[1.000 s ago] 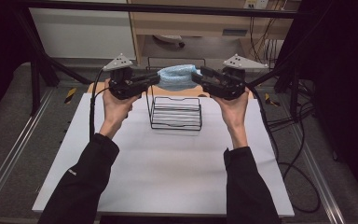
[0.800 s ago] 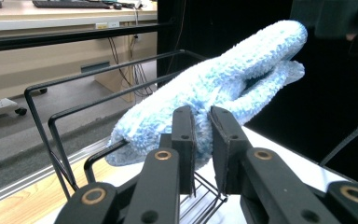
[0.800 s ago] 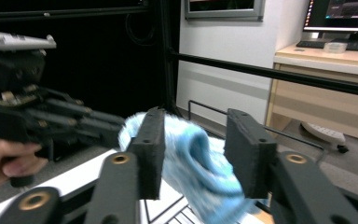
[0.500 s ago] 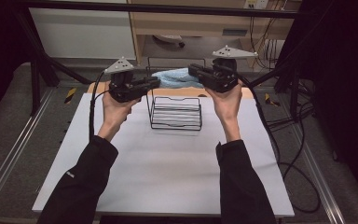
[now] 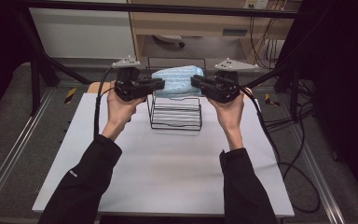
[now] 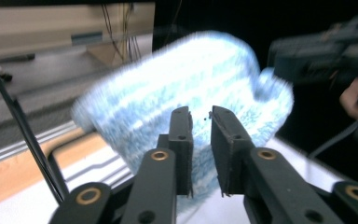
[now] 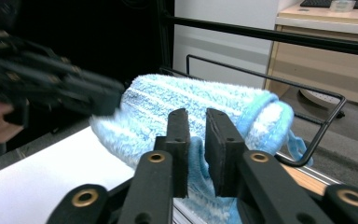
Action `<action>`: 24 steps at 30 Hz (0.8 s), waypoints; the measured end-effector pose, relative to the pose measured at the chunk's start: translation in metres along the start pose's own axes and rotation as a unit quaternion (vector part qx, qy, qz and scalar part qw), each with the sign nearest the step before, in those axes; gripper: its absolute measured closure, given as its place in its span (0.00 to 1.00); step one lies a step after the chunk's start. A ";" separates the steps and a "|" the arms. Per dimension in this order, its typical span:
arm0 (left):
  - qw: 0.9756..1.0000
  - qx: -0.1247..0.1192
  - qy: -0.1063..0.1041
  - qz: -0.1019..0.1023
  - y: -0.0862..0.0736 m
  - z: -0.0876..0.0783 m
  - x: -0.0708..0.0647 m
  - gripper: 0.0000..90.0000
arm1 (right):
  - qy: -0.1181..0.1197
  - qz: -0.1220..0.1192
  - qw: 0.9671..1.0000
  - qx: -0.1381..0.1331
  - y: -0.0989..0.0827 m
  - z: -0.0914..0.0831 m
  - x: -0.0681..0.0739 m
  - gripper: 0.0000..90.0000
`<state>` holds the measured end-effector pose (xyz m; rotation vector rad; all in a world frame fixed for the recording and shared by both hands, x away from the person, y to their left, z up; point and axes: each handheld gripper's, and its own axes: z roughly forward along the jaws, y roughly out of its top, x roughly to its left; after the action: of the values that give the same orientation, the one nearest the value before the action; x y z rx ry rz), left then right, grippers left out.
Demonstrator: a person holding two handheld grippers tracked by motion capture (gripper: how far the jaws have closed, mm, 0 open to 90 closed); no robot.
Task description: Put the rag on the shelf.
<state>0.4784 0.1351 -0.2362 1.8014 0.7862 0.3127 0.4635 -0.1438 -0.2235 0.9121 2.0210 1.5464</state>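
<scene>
Jaws of the left gripper point(image 5: 156, 84) were seen pinched on one end of a blue towel point(image 5: 177, 82), while those of the right gripper point(image 5: 196, 82), having opened a trifle after closing, were clamped on the opposite end. Between the two grippers the towel was held stretched and raised clear of the table, directly above the black wire rack point(image 5: 175, 112). That rack was stood upright on the white table point(image 5: 168, 163), toward its far edge, with both forearms extended over the sheet.
</scene>
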 end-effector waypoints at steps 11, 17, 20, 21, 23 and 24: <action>0.999 0.016 0.028 0.024 -0.010 0.014 -0.001 0.94 | 0.011 -0.001 1.000 -0.012 -0.003 -0.004 0.001 0.87; 0.999 0.009 0.031 0.028 -0.015 0.014 0.001 0.94 | 0.004 0.008 1.000 0.029 -0.017 0.010 -0.003 0.95; 0.999 0.006 0.032 0.027 -0.017 0.015 0.003 0.94 | -0.005 0.016 1.000 0.027 -0.026 0.014 -0.010 0.97; 0.999 0.003 0.030 0.024 -0.018 0.015 0.004 0.95 | -0.008 0.016 1.000 0.023 -0.028 0.014 -0.012 0.97; 0.999 0.001 0.030 0.021 -0.019 0.015 0.006 0.95 | -0.008 0.015 1.000 0.012 -0.032 0.016 -0.014 0.97; 0.999 0.000 0.030 0.021 -0.020 0.016 0.006 0.95 | -0.008 0.010 1.000 0.007 -0.033 0.016 -0.014 0.97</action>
<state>0.4849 0.1313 -0.2610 1.8176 0.7912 0.3967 0.4763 -0.1484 -0.2602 0.9506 2.0204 1.5329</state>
